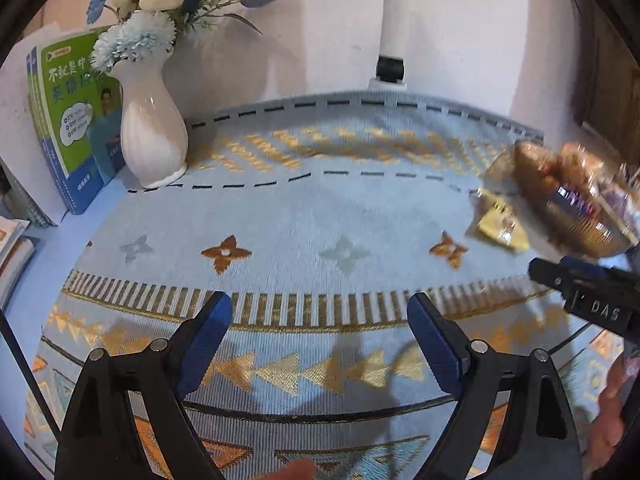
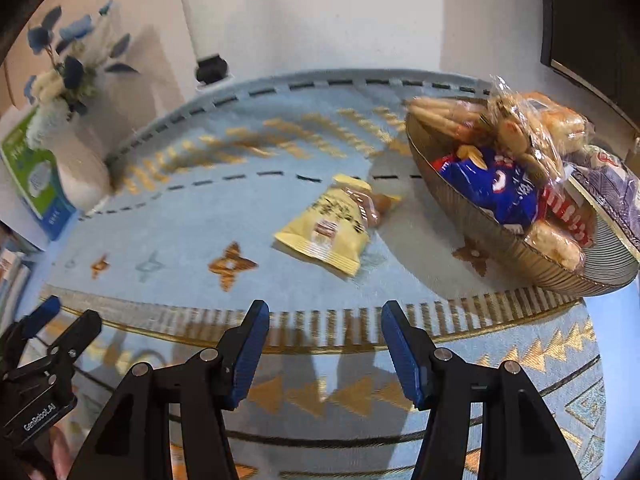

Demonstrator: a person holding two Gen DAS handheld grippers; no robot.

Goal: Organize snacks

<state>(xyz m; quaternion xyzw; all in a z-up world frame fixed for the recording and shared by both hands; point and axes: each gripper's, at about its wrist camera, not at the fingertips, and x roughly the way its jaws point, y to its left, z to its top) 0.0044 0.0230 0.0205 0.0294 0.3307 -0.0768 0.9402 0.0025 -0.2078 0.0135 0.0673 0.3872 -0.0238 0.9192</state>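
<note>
A pale blue woven tablecloth (image 2: 192, 236) fills both views, patterned with gold triangles, gold-and-white stripes, dashed black lines and orange and grey four-point stars. At centre of the right wrist view lies a pale yellow snack packet (image 2: 332, 236) with dark print. At right, a ribbed amber glass bowl (image 2: 520, 248) holds a blue and red crisp bag (image 2: 496, 192) and clear-wrapped golden-brown pastries (image 2: 516, 128). At upper left of the left wrist view, a glossy white ribbed ceramic vase (image 1: 152, 128) carries white and pale blue flowers (image 1: 136, 36), beside a green and blue book (image 1: 72, 124). Both grippers are black with blue pads (image 2: 248, 360).
</note>
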